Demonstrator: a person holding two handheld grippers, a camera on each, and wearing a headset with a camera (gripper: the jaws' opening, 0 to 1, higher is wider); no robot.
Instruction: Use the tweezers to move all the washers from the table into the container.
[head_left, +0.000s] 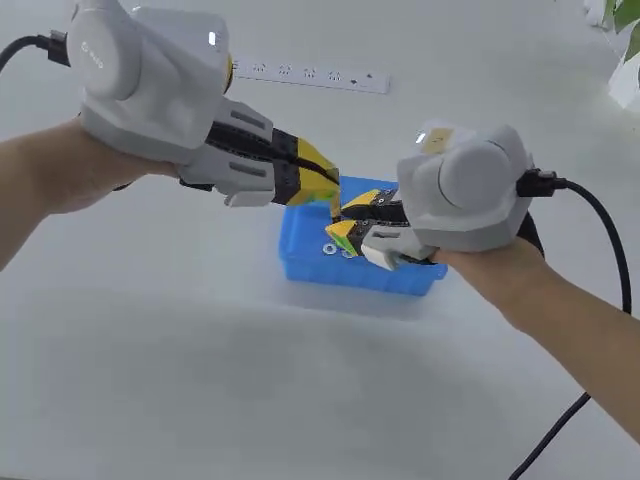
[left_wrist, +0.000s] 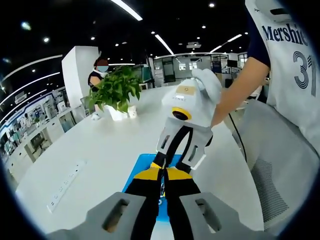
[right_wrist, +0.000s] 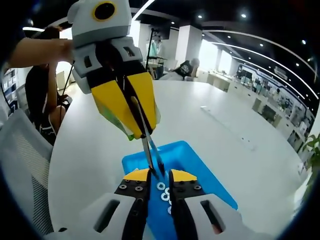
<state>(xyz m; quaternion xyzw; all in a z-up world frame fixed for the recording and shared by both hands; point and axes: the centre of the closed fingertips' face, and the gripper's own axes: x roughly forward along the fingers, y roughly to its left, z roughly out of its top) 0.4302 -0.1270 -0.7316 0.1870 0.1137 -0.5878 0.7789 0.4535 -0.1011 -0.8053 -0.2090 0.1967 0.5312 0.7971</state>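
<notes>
Left gripper (head_left: 325, 185): held in the person's left hand, reaching in from the upper left of the head view, with its yellow-tipped jaws closed tight on the tweezers (right_wrist: 150, 150).
Tweezers: a thin pair that sticks out of the left jaws and slants down over the container (right_wrist: 200, 165). In the right gripper view the points end just above the blue floor, between the right gripper's own jaw tips.
Right gripper (head_left: 342, 235): held in the person's right hand and coming in from the right, facing the left gripper nose to nose. Its jaws stand a narrow gap apart on either side of the tweezer points (whether they touch the tweezers cannot be told), and nothing is clamped in them.
Container: a shallow blue tray resting on the white table (head_left: 200, 380), directly under both sets of jaws.
Washers (right_wrist: 161, 186): a few small silver rings lying on the tray floor, just beside the tweezer points.
Table: a white power strip (head_left: 310, 75) lies at the far edge, well apart from the tray.
Cable (head_left: 600, 230): a black lead runs from the back of the right gripper.
</notes>
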